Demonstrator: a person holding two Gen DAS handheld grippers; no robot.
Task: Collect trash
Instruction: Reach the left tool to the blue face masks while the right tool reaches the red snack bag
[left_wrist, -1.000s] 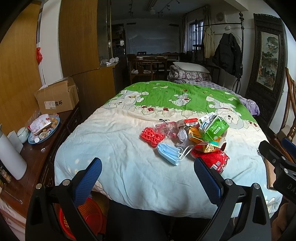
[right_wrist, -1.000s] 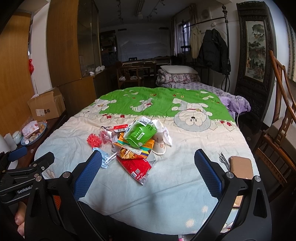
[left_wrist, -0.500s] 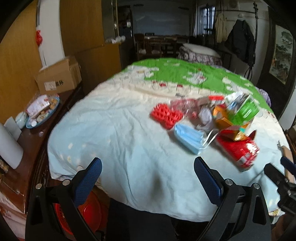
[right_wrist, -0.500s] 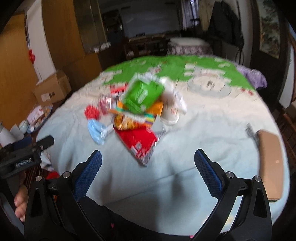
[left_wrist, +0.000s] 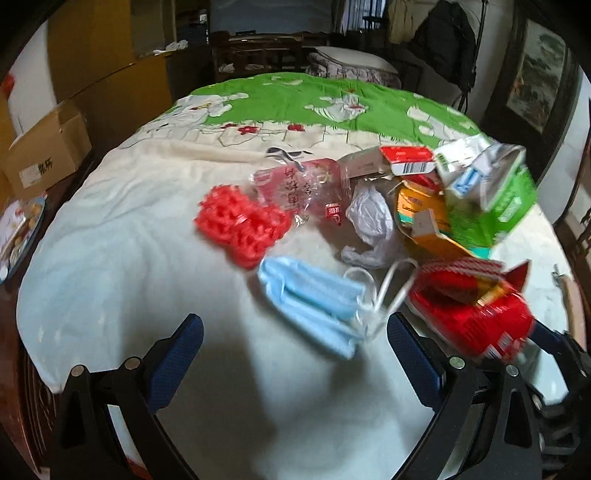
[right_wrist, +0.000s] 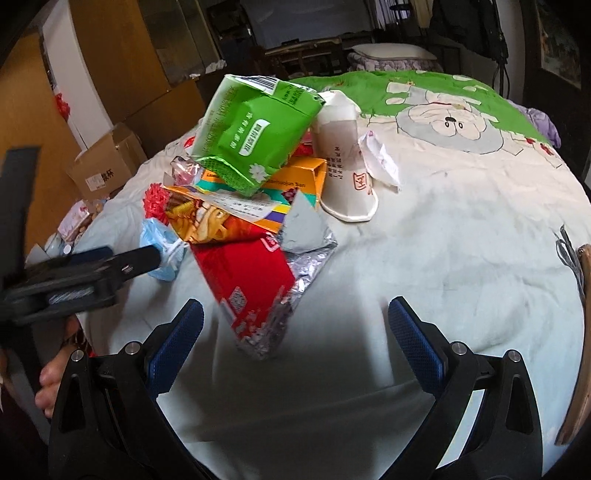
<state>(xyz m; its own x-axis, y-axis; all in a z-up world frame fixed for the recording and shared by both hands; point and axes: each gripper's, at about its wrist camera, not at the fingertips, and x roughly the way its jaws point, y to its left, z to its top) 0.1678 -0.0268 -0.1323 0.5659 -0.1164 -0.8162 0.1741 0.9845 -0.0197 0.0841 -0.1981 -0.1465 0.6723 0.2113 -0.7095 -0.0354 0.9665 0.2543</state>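
Observation:
A pile of trash lies on the bed quilt (left_wrist: 110, 266). It holds a blue face mask (left_wrist: 314, 299), a red mesh piece (left_wrist: 240, 227), a clear wrapper (left_wrist: 299, 184), a white plastic bag (left_wrist: 369, 221), an orange box (left_wrist: 424, 218), a green pack (right_wrist: 255, 133), a red foil snack bag (right_wrist: 255, 284) and a tipped paper cup (right_wrist: 343, 170). My left gripper (left_wrist: 295, 365) is open and empty, just short of the mask. My right gripper (right_wrist: 295, 343) is open and empty, with the red foil bag's near end between its fingers.
A cardboard box (left_wrist: 44, 155) and a plate of snacks (left_wrist: 18, 229) sit on the cabinet at the left. Scissors (right_wrist: 569, 254) and a brown case (right_wrist: 580, 350) lie at the bed's right edge. A pillow (left_wrist: 354, 62) and hanging coats (left_wrist: 447, 40) are at the far end.
Both grippers have moved forward and down toward the trash pile, which now looks much larger. Both stay open.

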